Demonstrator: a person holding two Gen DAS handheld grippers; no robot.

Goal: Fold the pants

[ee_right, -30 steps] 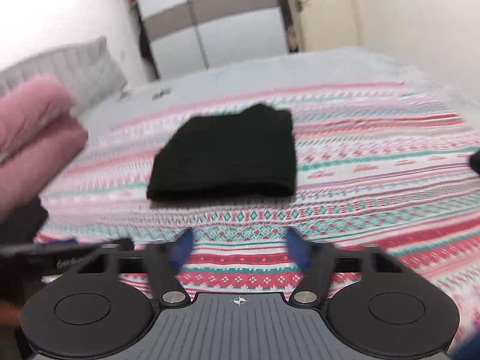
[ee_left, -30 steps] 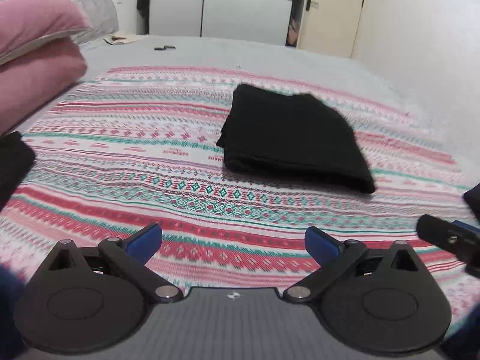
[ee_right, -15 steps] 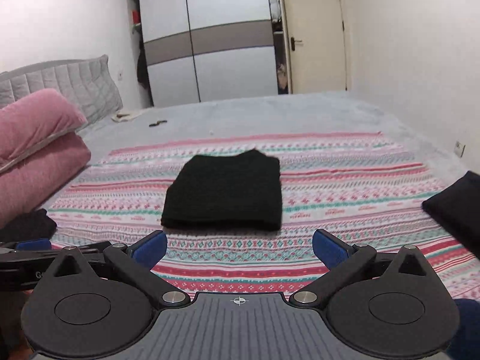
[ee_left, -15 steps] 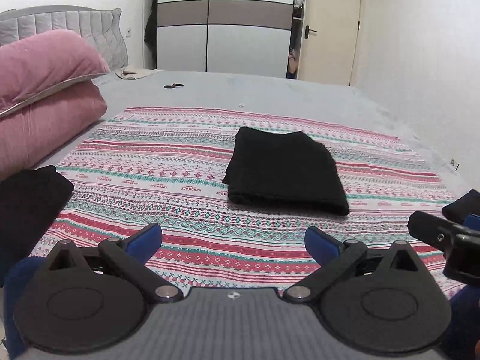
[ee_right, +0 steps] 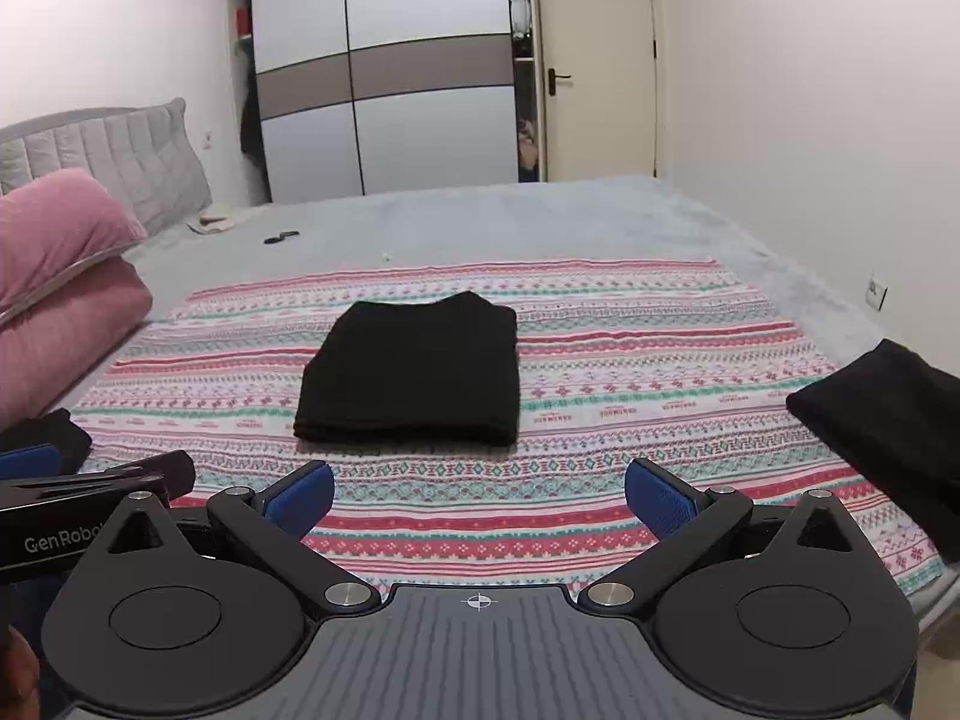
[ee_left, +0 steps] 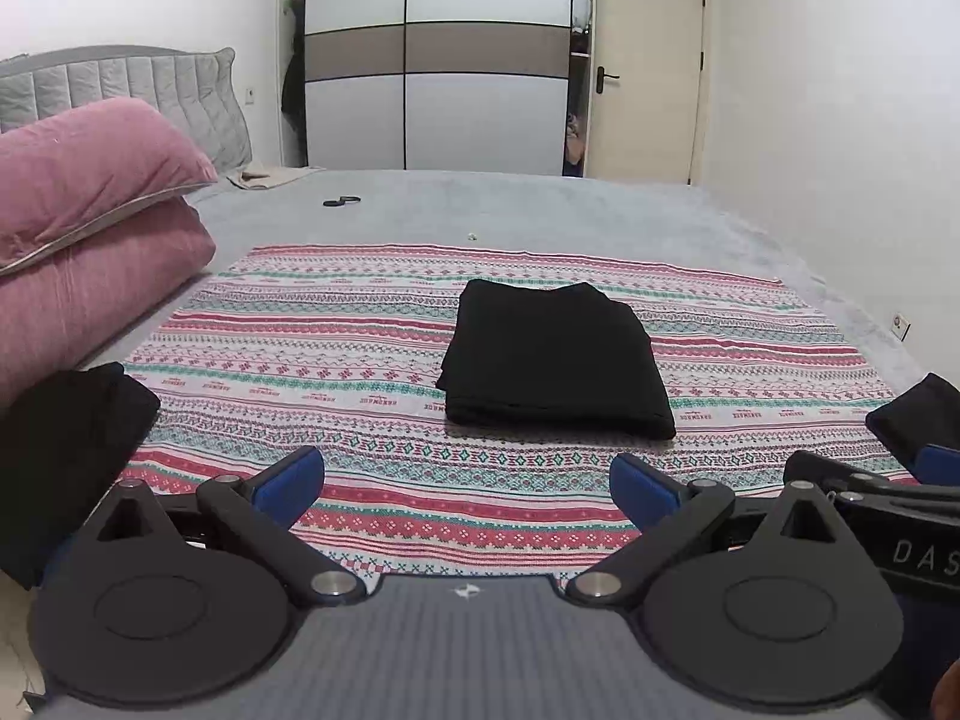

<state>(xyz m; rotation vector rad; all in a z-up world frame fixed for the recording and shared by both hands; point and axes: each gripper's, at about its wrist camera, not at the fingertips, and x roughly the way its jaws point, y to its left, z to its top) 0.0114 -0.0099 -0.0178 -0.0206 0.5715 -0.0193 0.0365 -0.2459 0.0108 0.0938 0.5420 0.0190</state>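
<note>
Black pants (ee_left: 555, 360) lie folded into a flat rectangle in the middle of a striped patterned blanket (ee_left: 336, 354) on the bed; they also show in the right wrist view (ee_right: 414, 369). My left gripper (ee_left: 467, 480) is open and empty, held back near the bed's front edge, well short of the pants. My right gripper (ee_right: 479, 495) is open and empty too, at the same distance. Each gripper's side shows at the edge of the other's view.
Two pink pillows (ee_left: 90, 228) are stacked at the left by a grey headboard. Another black garment (ee_left: 66, 444) lies at the front left, and one (ee_right: 894, 420) at the front right. A wardrobe (ee_left: 438, 60) and door stand beyond the bed.
Both grippers have pulled back and up from the pants, so the folded pants look smaller and farther away. The right gripper's jaws have spread from narrow to wide open.
</note>
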